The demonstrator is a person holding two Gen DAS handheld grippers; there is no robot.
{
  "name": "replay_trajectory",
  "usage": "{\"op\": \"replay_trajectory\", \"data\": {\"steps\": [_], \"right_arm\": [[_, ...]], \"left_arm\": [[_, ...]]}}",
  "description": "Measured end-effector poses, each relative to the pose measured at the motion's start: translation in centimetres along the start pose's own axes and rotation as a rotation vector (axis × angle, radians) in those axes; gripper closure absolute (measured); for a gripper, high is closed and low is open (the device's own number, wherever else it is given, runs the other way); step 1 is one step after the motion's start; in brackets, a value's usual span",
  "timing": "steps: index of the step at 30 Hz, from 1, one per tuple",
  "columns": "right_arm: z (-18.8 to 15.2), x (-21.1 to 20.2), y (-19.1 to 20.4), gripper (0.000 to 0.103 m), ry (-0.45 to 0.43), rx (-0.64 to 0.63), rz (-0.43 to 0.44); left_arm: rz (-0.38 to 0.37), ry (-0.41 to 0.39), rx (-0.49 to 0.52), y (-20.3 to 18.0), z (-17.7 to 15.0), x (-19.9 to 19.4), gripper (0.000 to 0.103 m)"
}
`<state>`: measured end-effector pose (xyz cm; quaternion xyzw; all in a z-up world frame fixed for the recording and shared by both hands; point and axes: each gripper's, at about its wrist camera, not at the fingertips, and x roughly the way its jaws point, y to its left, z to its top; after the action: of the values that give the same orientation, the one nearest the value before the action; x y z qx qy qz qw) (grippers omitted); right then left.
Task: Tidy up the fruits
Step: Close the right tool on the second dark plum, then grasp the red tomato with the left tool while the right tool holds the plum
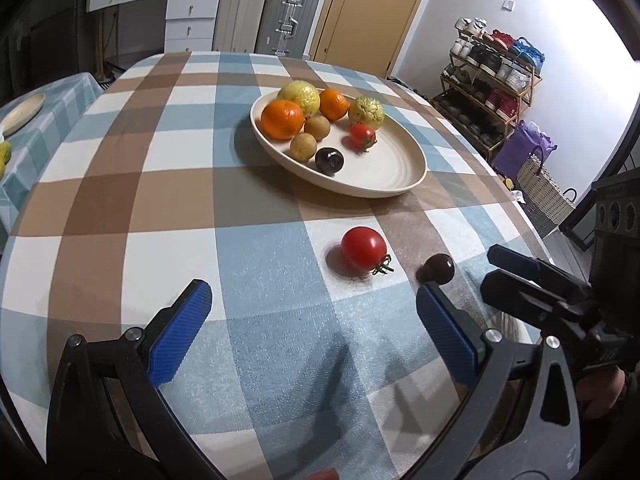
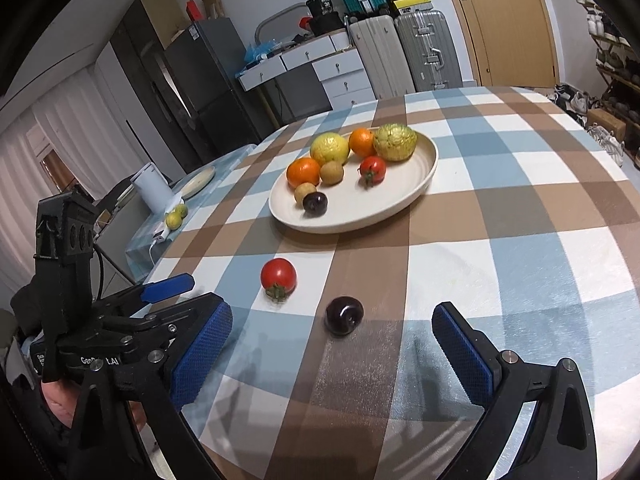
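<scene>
A cream plate (image 1: 394, 174) (image 2: 408, 196) on the checked tablecloth holds several fruits: oranges, yellow-green citrus, brown round fruits, a small tomato (image 1: 362, 136) and a dark plum (image 1: 329, 161). A loose red tomato (image 1: 363, 248) (image 2: 278, 274) and a loose dark plum (image 1: 439, 268) (image 2: 344, 314) lie on the cloth nearer me. My left gripper (image 1: 312, 300) is open and empty, just short of the tomato. My right gripper (image 2: 332, 336) is open and empty, with the plum just ahead between its fingers. Each gripper shows at the edge of the other's view.
A second table at the left carries a wooden plate (image 2: 199, 179), a white kettle (image 2: 151, 185) and green fruits (image 2: 176, 216). Suitcases (image 1: 287, 20), drawers and a door stand behind. A shoe rack (image 1: 490, 80) and a basket (image 1: 542, 192) stand at the right.
</scene>
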<state>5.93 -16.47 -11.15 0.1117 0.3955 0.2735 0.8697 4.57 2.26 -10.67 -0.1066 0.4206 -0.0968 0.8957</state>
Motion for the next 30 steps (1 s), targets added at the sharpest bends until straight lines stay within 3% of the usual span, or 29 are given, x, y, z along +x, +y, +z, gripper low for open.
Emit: {"op": "replay_trajectory", "data": {"steps": [7,10,19,26,30], "right_arm": [[-0.1,1.0,-0.1,0.002,0.028,0.006,0.01],[0.1,1.5,-0.2,0.007,0.041,0.009,0.018],[0.3,2.7,-0.4,0.037,0.088,0.033,0.012],[0.3,3.1,-0.1,0.076,0.101,0.007,0.0],[0.4,2.8,-0.8,0.079,0.094,0.04,0.008]], "left_arm": [[-0.017,0.011,-0.002,0.3,0.1,0.7,0.001],[-0.021,0.014,-0.008,0.4,0.1,0.8,0.001],[-0.027,0.012,-0.021,0.9,0.4,1.2,0.001],[-0.021,0.018,-0.015,0.8,0.6,1.5,0.001],[-0.01,0.022,-0.012,0.7,0.9,1.9,0.001]]}}
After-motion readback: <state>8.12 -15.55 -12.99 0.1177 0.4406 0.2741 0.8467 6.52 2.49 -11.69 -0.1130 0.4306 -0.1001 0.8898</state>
